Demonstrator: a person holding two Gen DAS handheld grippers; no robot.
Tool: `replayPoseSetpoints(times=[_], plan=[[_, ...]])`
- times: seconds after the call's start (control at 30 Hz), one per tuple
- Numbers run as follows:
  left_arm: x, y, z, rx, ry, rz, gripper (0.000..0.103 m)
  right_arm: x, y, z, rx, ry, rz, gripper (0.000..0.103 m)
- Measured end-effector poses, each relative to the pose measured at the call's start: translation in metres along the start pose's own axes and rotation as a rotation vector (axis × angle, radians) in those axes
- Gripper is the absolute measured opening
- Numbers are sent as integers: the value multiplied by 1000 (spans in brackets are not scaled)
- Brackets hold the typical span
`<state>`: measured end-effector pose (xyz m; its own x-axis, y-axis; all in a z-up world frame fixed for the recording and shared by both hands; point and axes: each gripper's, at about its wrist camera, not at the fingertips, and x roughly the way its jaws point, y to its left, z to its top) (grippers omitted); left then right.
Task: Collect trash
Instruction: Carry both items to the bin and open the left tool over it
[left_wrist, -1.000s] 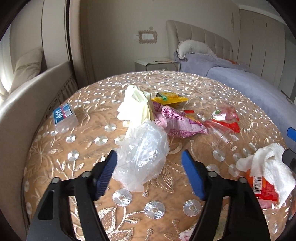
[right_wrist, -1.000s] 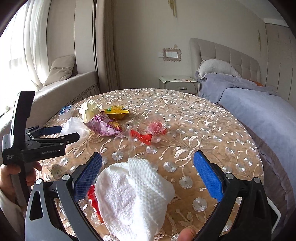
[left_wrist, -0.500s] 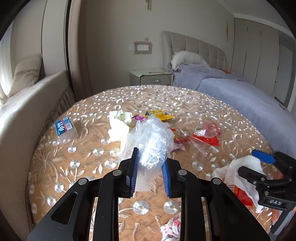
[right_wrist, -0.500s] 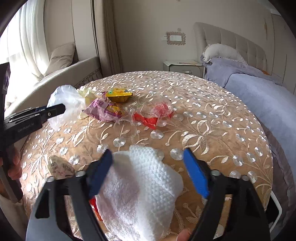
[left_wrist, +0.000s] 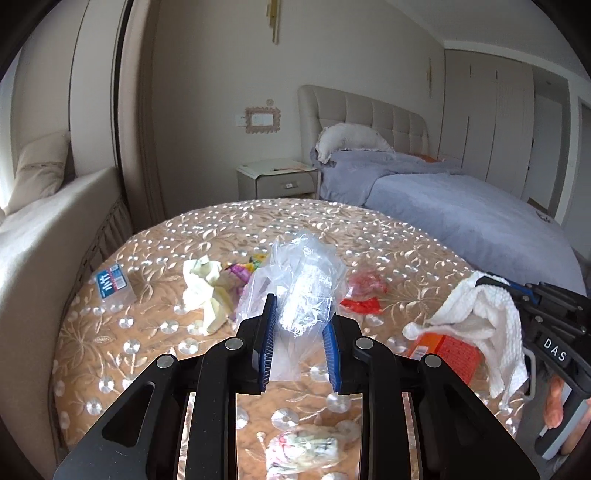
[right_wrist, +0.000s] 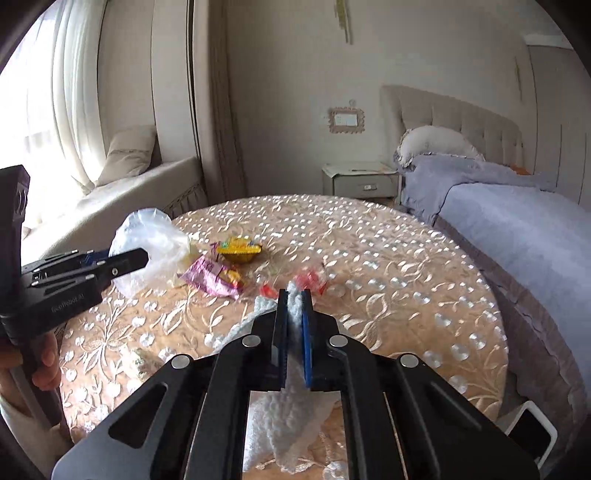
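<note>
My left gripper (left_wrist: 298, 325) is shut on a clear plastic bag (left_wrist: 303, 273), which is lifted off the round table (left_wrist: 122, 354); the right wrist view shows that gripper (right_wrist: 125, 262) and the bag (right_wrist: 147, 240) at the left. My right gripper (right_wrist: 294, 306) is shut on a white paper towel (right_wrist: 284, 424) that hangs below its pads. At the right of the left wrist view, the right gripper (left_wrist: 517, 291) holds the towel (left_wrist: 491, 314) above an orange packet (left_wrist: 447, 350).
On the embroidered cloth lie crumpled pale yellow paper (left_wrist: 205, 291), a pink snack packet (right_wrist: 218, 280), a yellow wrapper (right_wrist: 238, 251), a red wrapper (left_wrist: 364, 295), a small blue-labelled box (left_wrist: 110, 288) and a crumpled wrapper (left_wrist: 303, 450). A bed (right_wrist: 517, 221) stands to the right, a window seat (right_wrist: 129, 192) to the left.
The left jaws shut on the plastic bag and lifted it off the table. The right jaws went from wide open to shut on the paper towel and rose with it.
</note>
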<state>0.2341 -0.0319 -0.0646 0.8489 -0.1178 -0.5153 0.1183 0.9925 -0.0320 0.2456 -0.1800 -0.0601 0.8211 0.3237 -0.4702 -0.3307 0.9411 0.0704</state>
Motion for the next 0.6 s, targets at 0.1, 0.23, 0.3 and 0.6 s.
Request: replayPoseSetpoints(times=[0.1, 0.23, 0.3, 0.6], plan=[[0, -21, 6, 26, -13, -32, 23, -17, -10, 8, -8, -43, -31, 8], [-1, -50, 12, 52, -26, -88, 23, -36, -21, 14, -20, -86, -65, 8], [-3, -67, 15, 69, -37, -124, 23, -44, -25, 15, -31, -103, -83, 8], [2, -138, 21, 152, -50, -229, 23, -82, -57, 16, -40, -172, -180, 8]])
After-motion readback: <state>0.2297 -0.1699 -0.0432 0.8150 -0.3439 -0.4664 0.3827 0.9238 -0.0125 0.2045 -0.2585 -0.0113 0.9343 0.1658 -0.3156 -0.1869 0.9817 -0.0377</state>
